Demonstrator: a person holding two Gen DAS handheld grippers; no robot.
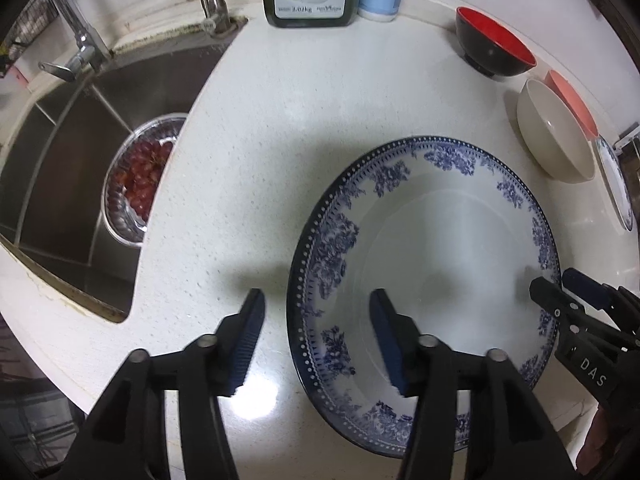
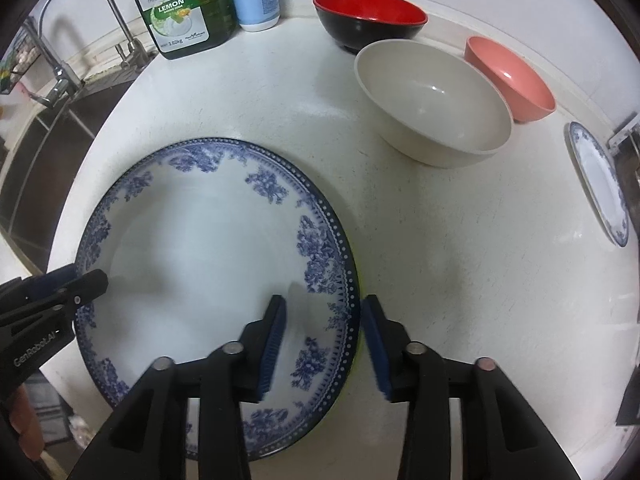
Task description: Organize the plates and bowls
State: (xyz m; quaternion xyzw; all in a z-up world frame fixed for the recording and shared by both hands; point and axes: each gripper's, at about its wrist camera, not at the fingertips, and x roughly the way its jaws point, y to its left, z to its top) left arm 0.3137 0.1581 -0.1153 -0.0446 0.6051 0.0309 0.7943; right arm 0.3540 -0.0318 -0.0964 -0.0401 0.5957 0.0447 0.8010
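Grippers, left (image 1: 316, 336) and right (image 2: 324, 340), both spread astride opposite plate (image 1: 432, 240) rims, likely placing it flat on counter (image 1: 288, 128).

Both wrist cameras look steeply down along their jaws, close above the counter (image 1: 320, 120). The left view sits over the big plate's (image 1: 440, 240) left rim, with the sink (image 1: 80, 160) at its left. The right view sits over that plate's right rim. Both share the plate, 3 bowls and soap bottle (image 2: 180, 8).
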